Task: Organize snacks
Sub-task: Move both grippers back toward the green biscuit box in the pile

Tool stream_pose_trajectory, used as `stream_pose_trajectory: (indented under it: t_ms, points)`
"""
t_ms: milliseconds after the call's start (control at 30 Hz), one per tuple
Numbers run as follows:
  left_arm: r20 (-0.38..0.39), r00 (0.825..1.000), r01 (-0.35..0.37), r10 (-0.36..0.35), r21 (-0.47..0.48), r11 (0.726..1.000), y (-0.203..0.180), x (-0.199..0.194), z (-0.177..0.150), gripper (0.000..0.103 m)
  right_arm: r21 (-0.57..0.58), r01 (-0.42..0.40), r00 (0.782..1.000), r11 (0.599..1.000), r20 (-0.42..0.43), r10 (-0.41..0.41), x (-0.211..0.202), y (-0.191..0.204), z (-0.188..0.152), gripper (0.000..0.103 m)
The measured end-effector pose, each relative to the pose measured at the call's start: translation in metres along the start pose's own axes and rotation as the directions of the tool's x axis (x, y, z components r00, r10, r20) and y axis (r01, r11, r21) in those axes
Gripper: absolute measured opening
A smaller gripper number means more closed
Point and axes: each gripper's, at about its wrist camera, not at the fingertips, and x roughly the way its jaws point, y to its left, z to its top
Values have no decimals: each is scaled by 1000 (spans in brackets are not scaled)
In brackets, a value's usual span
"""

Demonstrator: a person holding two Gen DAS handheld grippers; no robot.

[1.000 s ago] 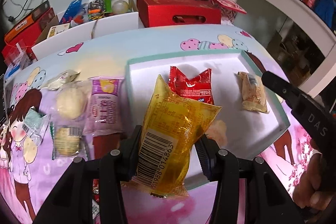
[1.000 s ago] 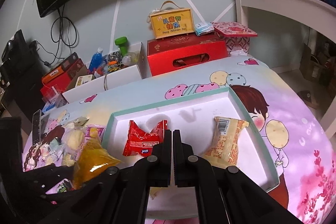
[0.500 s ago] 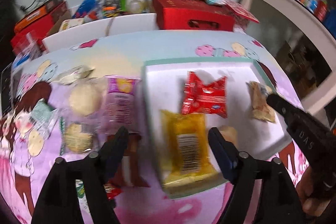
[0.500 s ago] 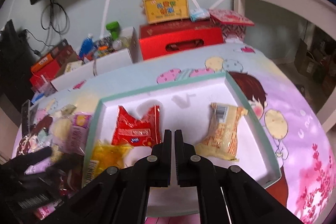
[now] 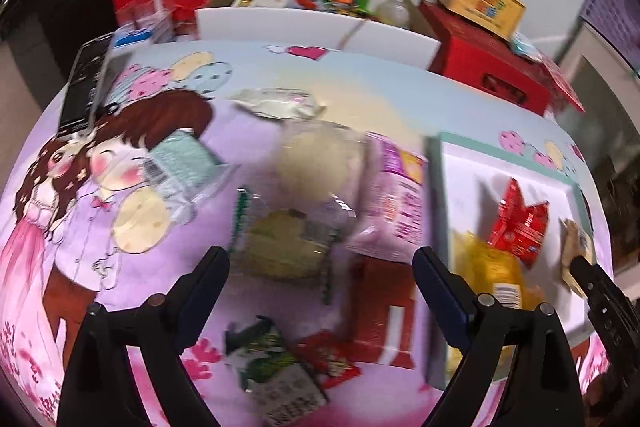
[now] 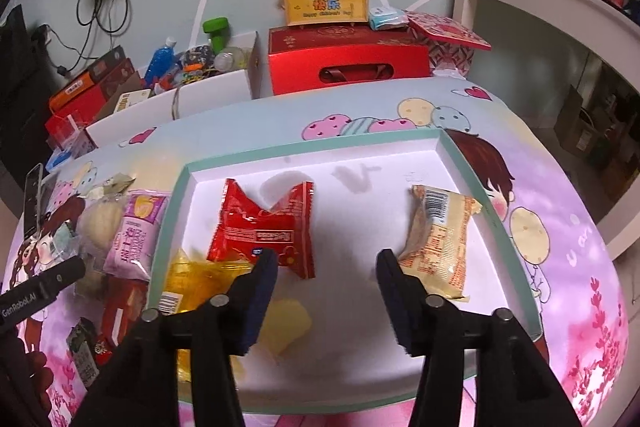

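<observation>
Right of frame, tray: white tray (image 6: 472,183) holds red packet (image 6: 264,227), yellow packet (image 6: 192,283), beige packet (image 6: 440,235).
Left of tray: pink packet (image 5: 396,203) and several other snacks lie loose on tablecloth (image 5: 256,75).
Left gripper (image 5: 320,271): wide, empty.
Right gripper (image 6: 326,263): wide, empty.
Progress: three placed; most remain.

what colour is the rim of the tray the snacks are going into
Pale teal green around a white inside; the tray rim shows best in the right wrist view.

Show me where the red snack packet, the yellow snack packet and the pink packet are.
red snack packet (image 6: 264,227), right wrist view, middle of the wrapper.
yellow snack packet (image 6: 196,283), right wrist view, upper part of the wrapper.
pink packet (image 5: 394,205), left wrist view, middle of the wrapper.
</observation>
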Motion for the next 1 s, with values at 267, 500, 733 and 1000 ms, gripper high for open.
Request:
stream_pose_trajectory:
  t_ms: [267,500,733,1000]
  points:
    - [22,1000,-19,21,-84,996,31,-5,-2,94,-26,-1,1000,1000,25,1,-5,14,-2,93]
    - [45,999,-15,22,-159,987,55,-12,-10,94,-38,-31,998,999,44,33,-14,27,-8,103]
    - [38,999,-10,17,-180,984,63,-17,-19,94,-75,-70,996,995,53,74,-25,47,-19,103]
    - [-40,999,-9,2,-177,984,61,-11,-37,94,-145,-102,994,984,26,107,-32,75,-43,103]
